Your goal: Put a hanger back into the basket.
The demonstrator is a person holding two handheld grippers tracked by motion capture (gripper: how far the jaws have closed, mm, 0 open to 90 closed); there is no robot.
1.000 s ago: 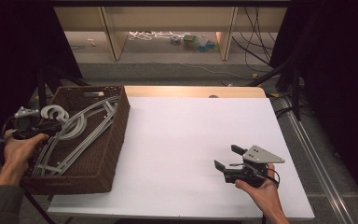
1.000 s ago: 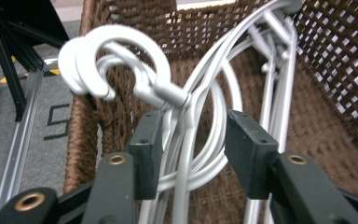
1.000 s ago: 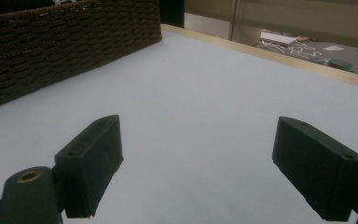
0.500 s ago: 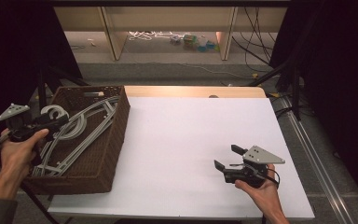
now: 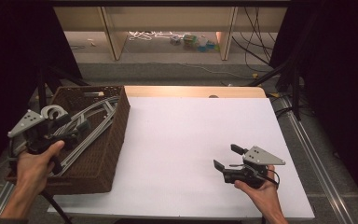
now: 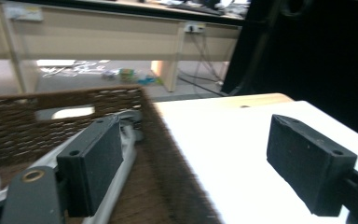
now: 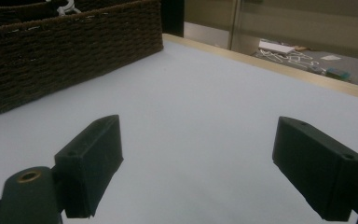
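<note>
Left gripper (image 5: 77,128) lifted back, just opened, hangers (image 5: 91,123) beneath in basket (image 5: 114,140)

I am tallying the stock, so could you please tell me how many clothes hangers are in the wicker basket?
2 at least: grey hangers lie stacked slantwise in the wicker basket at the table's left, hooks toward the near-left corner. The left hand and its tool cover part, so more may be hidden.

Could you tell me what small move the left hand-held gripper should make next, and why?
Probably draw the left hand-held gripper clear of the basket toward the white table. Its jaws have just been opening and stand wide with nothing between them, while the grey hangers lie inside the basket, so the drop looks finished.
</note>
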